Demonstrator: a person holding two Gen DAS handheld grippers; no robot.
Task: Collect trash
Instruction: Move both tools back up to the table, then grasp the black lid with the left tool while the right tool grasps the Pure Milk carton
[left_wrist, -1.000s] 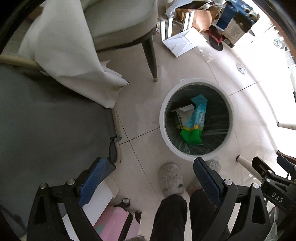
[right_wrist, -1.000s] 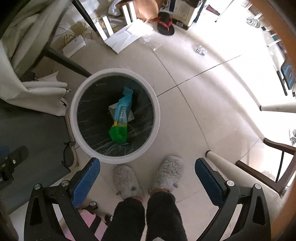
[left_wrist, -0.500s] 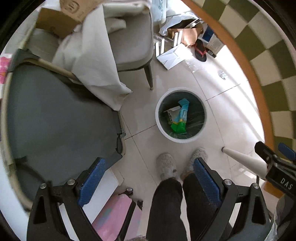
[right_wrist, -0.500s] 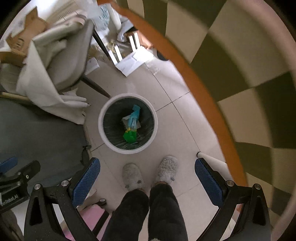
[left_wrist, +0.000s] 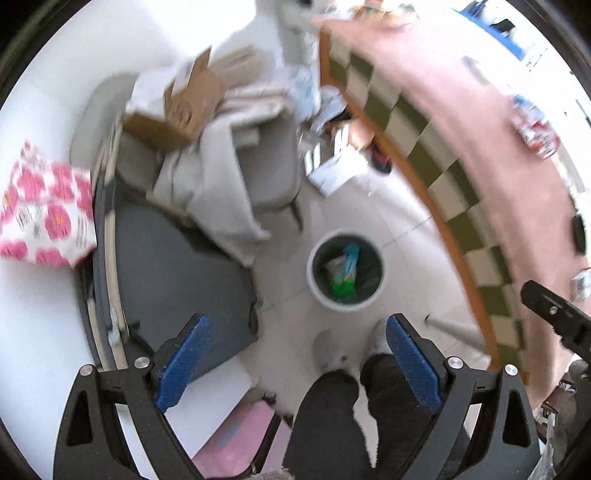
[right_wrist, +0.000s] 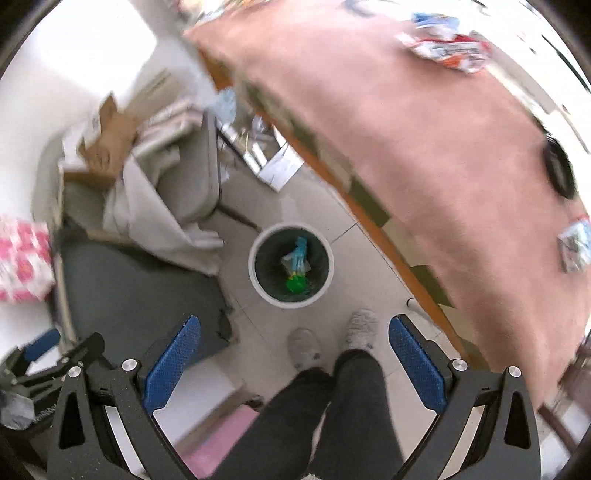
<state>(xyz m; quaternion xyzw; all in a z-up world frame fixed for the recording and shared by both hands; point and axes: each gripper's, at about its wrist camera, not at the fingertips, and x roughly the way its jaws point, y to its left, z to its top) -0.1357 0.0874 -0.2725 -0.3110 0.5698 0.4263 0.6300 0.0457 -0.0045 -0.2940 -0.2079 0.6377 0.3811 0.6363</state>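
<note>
A round white trash bin (left_wrist: 317, 290) with a dark liner stands on the floor far below, holding a blue and green wrapper (left_wrist: 347, 271); it also shows in the right wrist view (right_wrist: 256, 284). My left gripper (left_wrist: 297, 360) is open and empty, high above the floor. My right gripper (right_wrist: 295, 360) is open and empty too. Crumpled wrappers lie on the pink table top: a red and white one (right_wrist: 448, 46), also in the left wrist view (left_wrist: 535, 127), and a small one (right_wrist: 574, 245) at the right edge.
The pink table (right_wrist: 406, 129) with a checked skirt fills the right. A grey chair (left_wrist: 266, 166) draped with white cloth and cardboard (left_wrist: 184, 110) stands left of the bin. A dark mat (left_wrist: 177, 273) and the person's legs and slippers (right_wrist: 354, 328) are below.
Both grippers have risen well away from the bin, which looks much smaller. The pink table top with its wrappers has come into view on the right.
</note>
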